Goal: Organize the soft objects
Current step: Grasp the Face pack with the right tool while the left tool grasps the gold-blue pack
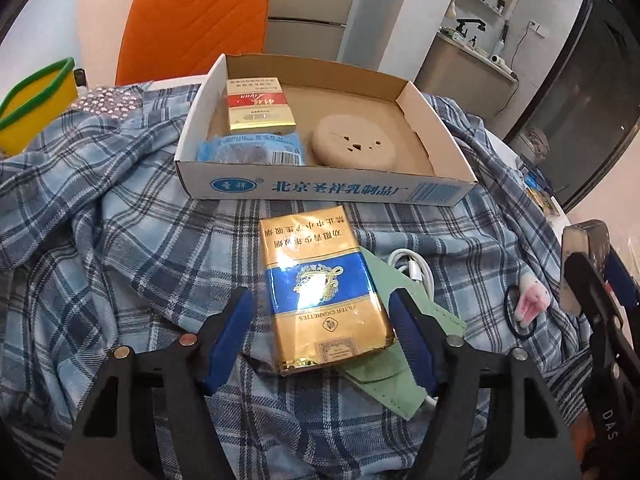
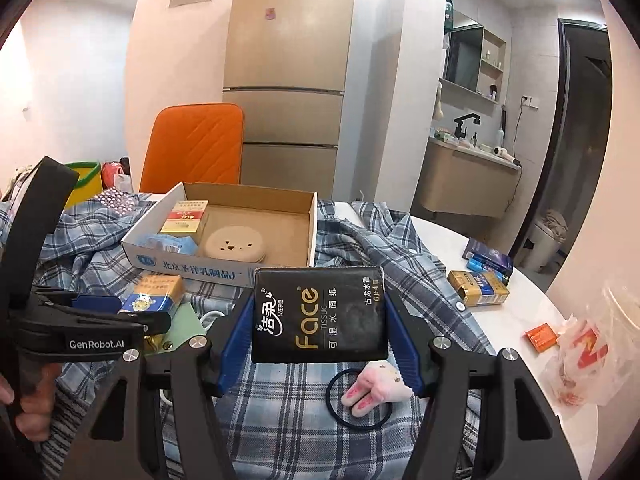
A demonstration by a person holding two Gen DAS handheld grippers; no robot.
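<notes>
Straddling the gold-and-blue foil cigarette pack on the blue plaid cloth, the left gripper has its jaws apart, no pad visibly pressing, apparently lined up to pick it. The right gripper is clamped on the black soft tissue packet, carried clear of the cloth, probably bound for the open white cardboard tray at eleven o'clock.

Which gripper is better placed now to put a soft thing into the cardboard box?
Right. The right gripper already holds the black tissue pack, facing the cardboard box. The left gripper only straddles the gold-and-blue cigarette pack.
</notes>
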